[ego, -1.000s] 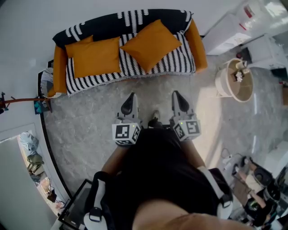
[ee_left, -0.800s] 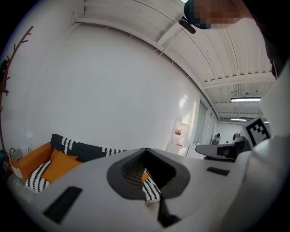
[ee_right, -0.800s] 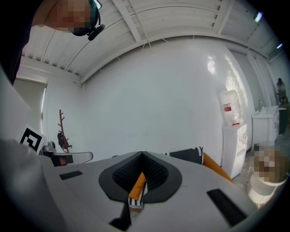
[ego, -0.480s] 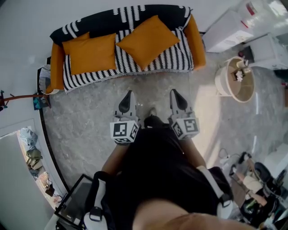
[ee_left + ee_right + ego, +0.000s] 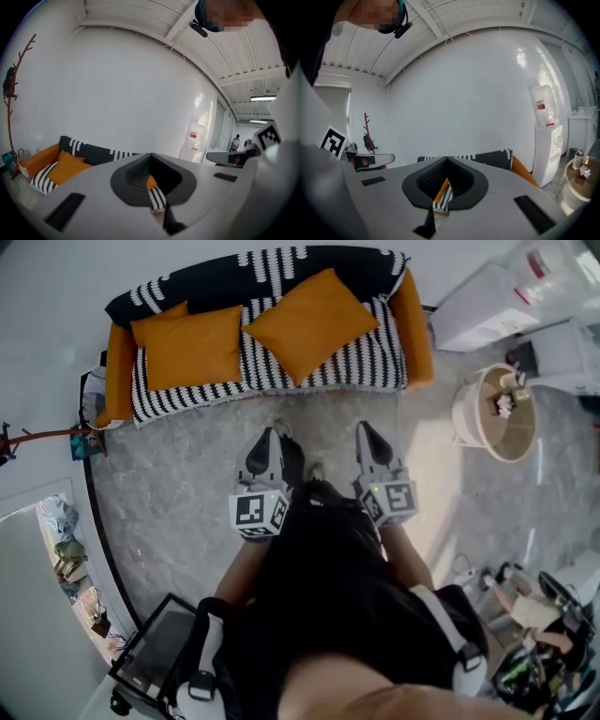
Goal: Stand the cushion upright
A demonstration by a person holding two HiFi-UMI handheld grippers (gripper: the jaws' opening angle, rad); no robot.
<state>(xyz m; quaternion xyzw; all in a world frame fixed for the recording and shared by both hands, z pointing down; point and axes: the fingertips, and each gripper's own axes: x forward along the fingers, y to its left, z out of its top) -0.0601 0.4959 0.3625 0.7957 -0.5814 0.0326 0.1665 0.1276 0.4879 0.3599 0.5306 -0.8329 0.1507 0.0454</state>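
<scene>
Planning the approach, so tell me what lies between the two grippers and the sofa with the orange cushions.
Head view: only bare grey floor between the left gripper, right gripper and sofa, apart from the person's leg beside the left gripper.

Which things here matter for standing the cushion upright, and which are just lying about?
For the job:
- flat orange cushion and tilted orange cushion; can't tell which one is meant
- sofa
- left gripper and right gripper, both shut and empty, short of the sofa

Lying about:
- round side table with small items on it
- water dispenser
</scene>
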